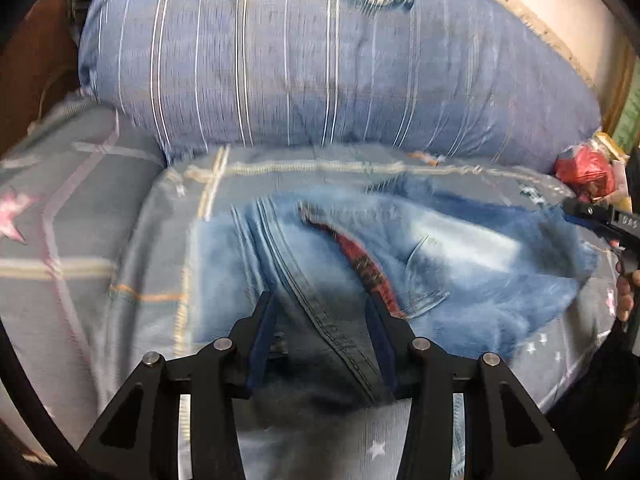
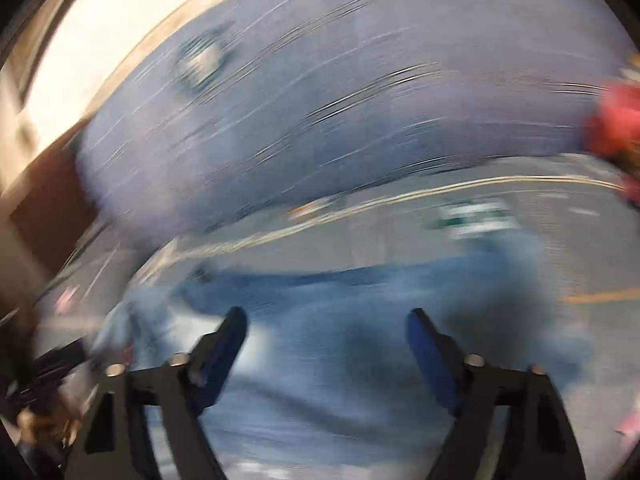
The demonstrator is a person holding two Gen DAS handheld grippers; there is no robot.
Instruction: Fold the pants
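Blue jeans [image 1: 440, 264] lie bunched on a grey checked bedsheet [image 1: 80, 248], with a red lining strip showing at a fold. My left gripper [image 1: 320, 300] is open, its fingers straddling a thick dark seam of the jeans [image 1: 328, 328]. The right wrist view is heavily blurred. My right gripper [image 2: 326, 314] is open just above the jeans [image 2: 320, 380], holding nothing. The right gripper also shows at the right edge of the left wrist view [image 1: 612, 224], at the jeans' far edge.
A large blue striped pillow [image 1: 320, 60] lies across the back of the bed. A red plastic bag [image 1: 586, 172] sits at the back right. A brown headboard [image 1: 28, 80] is at the left.
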